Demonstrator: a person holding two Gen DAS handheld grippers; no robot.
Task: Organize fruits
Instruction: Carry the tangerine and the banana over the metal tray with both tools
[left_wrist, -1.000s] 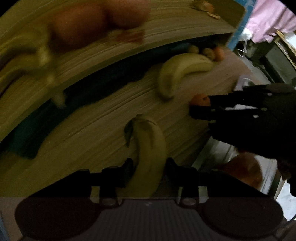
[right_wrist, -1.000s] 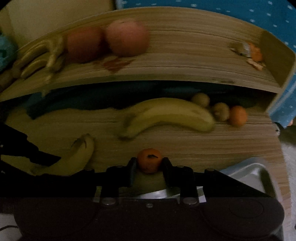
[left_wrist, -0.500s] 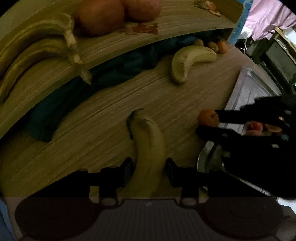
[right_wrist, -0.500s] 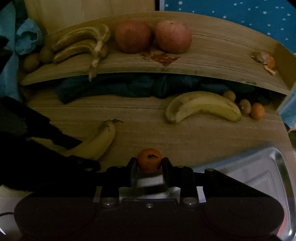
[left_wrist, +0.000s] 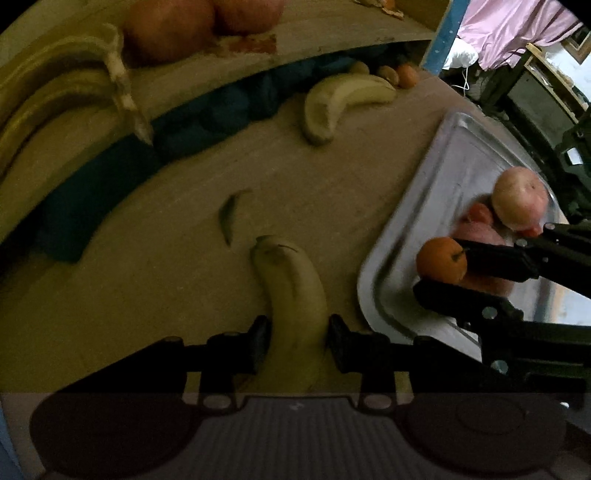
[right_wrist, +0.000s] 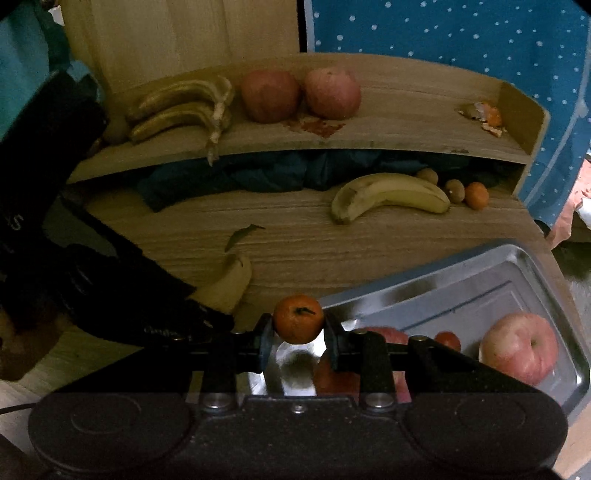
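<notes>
My left gripper (left_wrist: 295, 341) is shut on a yellow banana (left_wrist: 291, 295), held above the wooden table; the same banana (right_wrist: 227, 284) shows at the left in the right wrist view. My right gripper (right_wrist: 298, 341) is shut on a small orange tangerine (right_wrist: 298, 322), held over the near corner of the metal tray (right_wrist: 480, 280). From the left wrist view, that tangerine (left_wrist: 441, 260) hangs over the tray (left_wrist: 424, 177). A pink apple (right_wrist: 519, 347) and other red fruit lie in the tray.
Another banana (right_wrist: 388, 194), two small brown fruits and a tangerine (right_wrist: 476, 195) lie at the back of the table. The shelf (right_wrist: 406, 122) above carries a banana bunch (right_wrist: 181, 107), two apples (right_wrist: 301, 94) and peel scraps. Dark blue cloth (right_wrist: 258, 173) fills the space under the shelf.
Both grippers pulled back from the shelf with their fruit. The right gripper now has the tangerine over the tray. A dark stem piece now lies on the table ahead of the held banana.
</notes>
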